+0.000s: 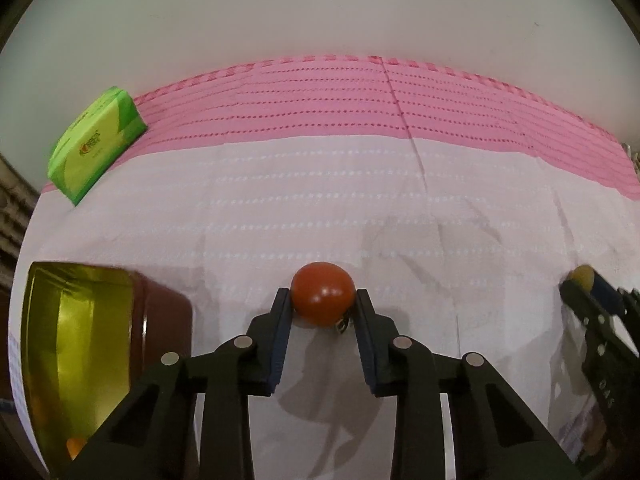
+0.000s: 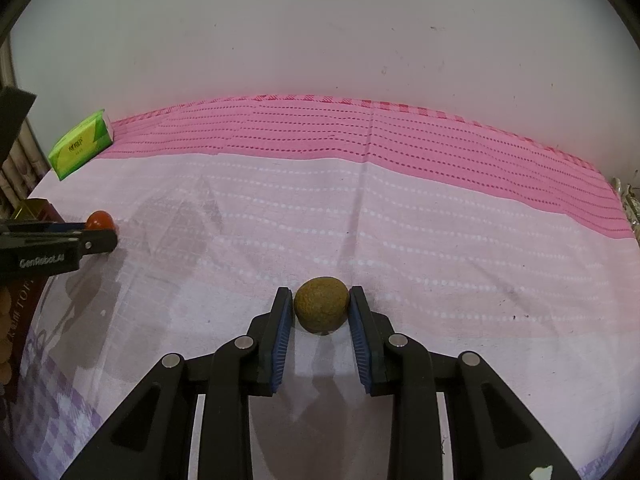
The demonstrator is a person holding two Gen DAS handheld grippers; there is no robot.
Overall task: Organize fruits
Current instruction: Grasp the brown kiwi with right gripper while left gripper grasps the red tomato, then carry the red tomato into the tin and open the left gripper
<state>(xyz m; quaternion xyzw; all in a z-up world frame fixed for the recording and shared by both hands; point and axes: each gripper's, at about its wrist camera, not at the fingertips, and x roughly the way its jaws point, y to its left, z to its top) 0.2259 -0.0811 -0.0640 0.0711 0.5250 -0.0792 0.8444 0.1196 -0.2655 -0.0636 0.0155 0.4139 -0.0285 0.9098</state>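
Note:
My left gripper (image 1: pixel 322 300) is shut on a round red fruit (image 1: pixel 322 299), held between its blue pads just above the cloth. My right gripper (image 2: pixel 321 306) is shut on a brown, rough-skinned round fruit (image 2: pixel 321 304). In the right wrist view the left gripper (image 2: pixel 96 236) shows at the far left with the red fruit (image 2: pixel 100 220). In the left wrist view the right gripper (image 1: pixel 588 280) shows at the right edge with the brown fruit (image 1: pixel 582 274). A gold-lined dark red tin (image 1: pixel 80 352) stands open at the lower left, with an orange fruit (image 1: pixel 74 446) inside.
A green tissue pack (image 1: pixel 96 144) lies at the back left on the pink cloth (image 1: pixel 360 100); it also shows in the right wrist view (image 2: pixel 82 144). A white wall (image 1: pixel 320 8) rises behind the table. A printed box (image 2: pixel 16 320) sits at the left edge.

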